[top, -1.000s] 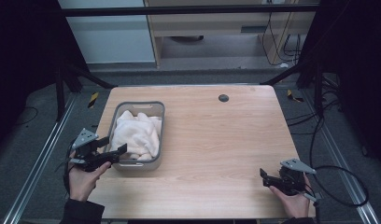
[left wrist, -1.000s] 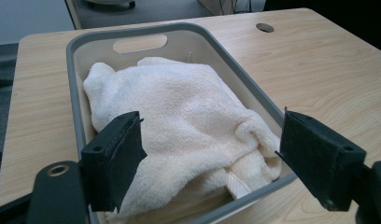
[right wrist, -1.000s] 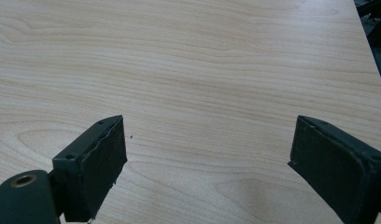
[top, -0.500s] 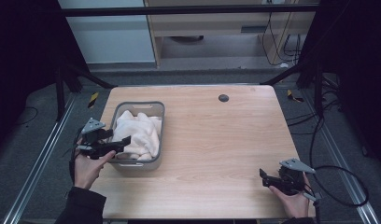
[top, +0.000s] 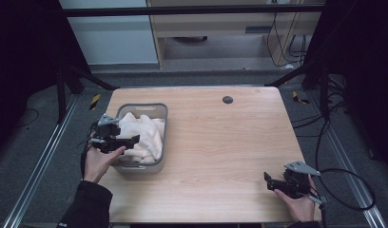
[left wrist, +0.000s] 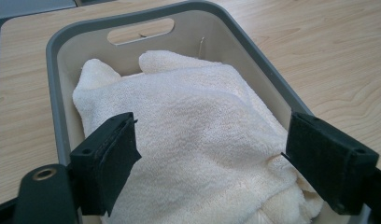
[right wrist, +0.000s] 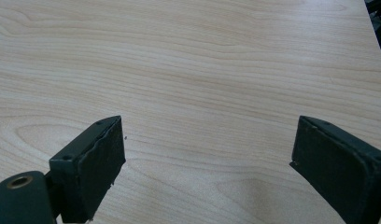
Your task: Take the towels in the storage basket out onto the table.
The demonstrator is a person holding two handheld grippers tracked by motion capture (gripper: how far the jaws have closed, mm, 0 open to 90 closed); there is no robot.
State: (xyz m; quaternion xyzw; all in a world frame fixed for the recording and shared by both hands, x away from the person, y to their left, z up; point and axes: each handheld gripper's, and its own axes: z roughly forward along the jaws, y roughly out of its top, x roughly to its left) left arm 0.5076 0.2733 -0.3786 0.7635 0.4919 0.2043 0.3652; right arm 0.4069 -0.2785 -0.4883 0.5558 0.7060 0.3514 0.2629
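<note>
We see the pale wooden table (top: 220,142) evenly lit from above while the floor and frame around it sink into darkness. Shadows stay soft and short. Both gripper views are bright and mostly sharp, though the cream terry towel (left wrist: 193,135) blurs softly at the bottom edge.

A nubby cream terry-cloth towel (left wrist: 198,135) lies in a smooth matt grey plastic basket (left wrist: 55,70) on a light wood-grain table (right wrist: 202,60).

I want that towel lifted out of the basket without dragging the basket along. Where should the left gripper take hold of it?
Probably the raised fold at the top of the cream towel, coming straight down from above. The towel is heaped above the grey basket rim, so the hump is clear of the walls, and the left gripper already hangs over it, open.
</note>
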